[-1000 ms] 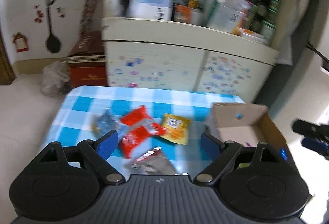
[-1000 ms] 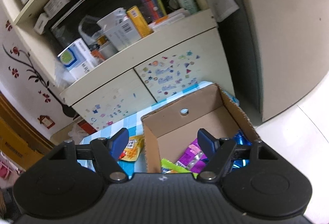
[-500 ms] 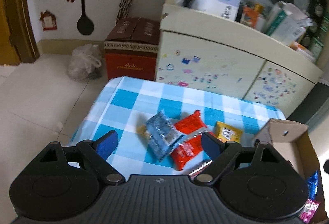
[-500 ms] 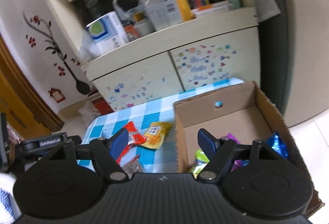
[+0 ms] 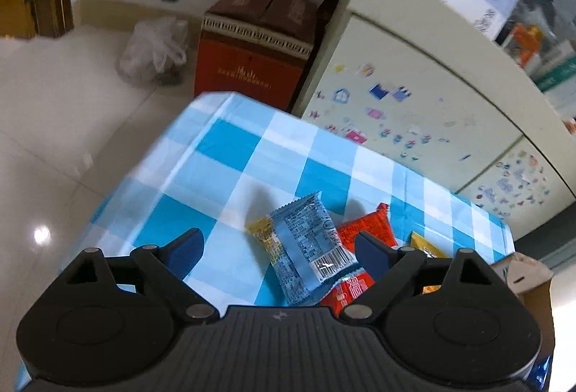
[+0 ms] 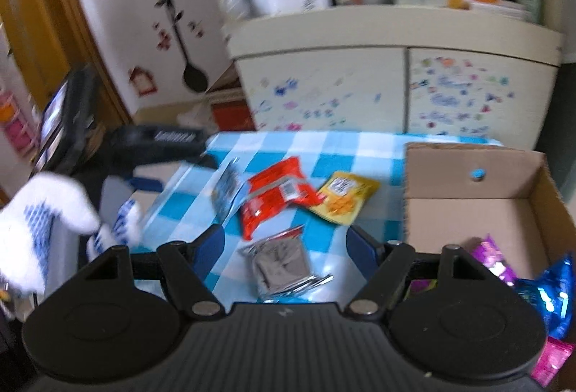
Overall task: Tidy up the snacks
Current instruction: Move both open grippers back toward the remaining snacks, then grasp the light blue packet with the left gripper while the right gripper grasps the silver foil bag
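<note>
Snack packets lie on a blue-checked tablecloth (image 5: pixel 230 147). In the left wrist view a light blue packet (image 5: pixel 306 240) lies between my open left gripper's (image 5: pixel 279 248) fingers, over a small yellow one (image 5: pixel 261 230), with red packets (image 5: pixel 363 231) to its right. In the right wrist view my open, empty right gripper (image 6: pixel 286 244) hovers above a silver packet (image 6: pixel 280 262); red (image 6: pixel 273 197), yellow (image 6: pixel 342 199) and blue (image 6: pixel 226 187) packets lie beyond. A cardboard box (image 6: pixel 468 183) at right holds purple (image 6: pixel 493 258) and blue (image 6: pixel 550 291) packets.
A cream cabinet (image 6: pixel 360 82) with stickers stands behind the table, its shelf crowded with boxes. A red carton (image 5: pixel 252 61) and a plastic bag (image 5: pixel 154 46) sit on the tiled floor at left. The gloved hand (image 6: pixel 46 222) with the left gripper shows at left in the right wrist view.
Both grippers have swung left. The left one has dropped closer over the blue packet. The right one has shifted from the box to above the silver packet. Both stay open.
</note>
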Tool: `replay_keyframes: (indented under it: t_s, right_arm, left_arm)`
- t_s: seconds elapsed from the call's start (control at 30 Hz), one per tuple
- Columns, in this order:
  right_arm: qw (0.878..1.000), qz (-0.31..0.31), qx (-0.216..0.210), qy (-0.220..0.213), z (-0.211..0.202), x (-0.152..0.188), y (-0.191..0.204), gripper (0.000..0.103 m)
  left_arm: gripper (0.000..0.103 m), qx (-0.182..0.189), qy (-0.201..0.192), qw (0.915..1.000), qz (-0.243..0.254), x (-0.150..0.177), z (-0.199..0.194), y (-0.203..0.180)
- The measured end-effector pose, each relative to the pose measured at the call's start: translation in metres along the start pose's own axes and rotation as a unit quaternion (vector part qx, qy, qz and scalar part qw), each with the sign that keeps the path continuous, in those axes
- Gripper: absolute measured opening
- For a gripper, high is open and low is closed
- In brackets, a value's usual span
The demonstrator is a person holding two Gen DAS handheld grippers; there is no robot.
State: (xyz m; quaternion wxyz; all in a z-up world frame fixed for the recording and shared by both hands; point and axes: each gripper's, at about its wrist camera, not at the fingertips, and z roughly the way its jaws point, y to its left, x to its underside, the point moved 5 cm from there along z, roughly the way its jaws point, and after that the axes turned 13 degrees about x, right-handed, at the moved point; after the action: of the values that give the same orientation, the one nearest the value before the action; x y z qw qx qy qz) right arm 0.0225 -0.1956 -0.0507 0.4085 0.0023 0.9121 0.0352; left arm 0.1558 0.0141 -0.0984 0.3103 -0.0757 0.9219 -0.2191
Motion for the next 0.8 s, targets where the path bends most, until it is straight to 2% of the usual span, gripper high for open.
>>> replay_keyframes:
  t_s: [0.17,0.5,0.8]
  right_arm:
    - [0.999,-0.041,0.006,0.019,0.024,0.011,0.018,0.075]
    - [0.996,-0.063,0.011,0.067,0.073,0.026,0.031,0.075]
    - [0.991,-0.090,0.031,0.090,0.105,0.036,0.037,0.080]
  left_arm:
    - [0.094,0.005,0.010,0.9998,-0.018,-0.003,0.023,0.001]
    - [0.094,0.003,0.029,0.9987,-0.043,0.000,0.055,0.007]
    - [0.094,-0.009,0.023,0.9996,-0.015,0.005,0.061,0.002]
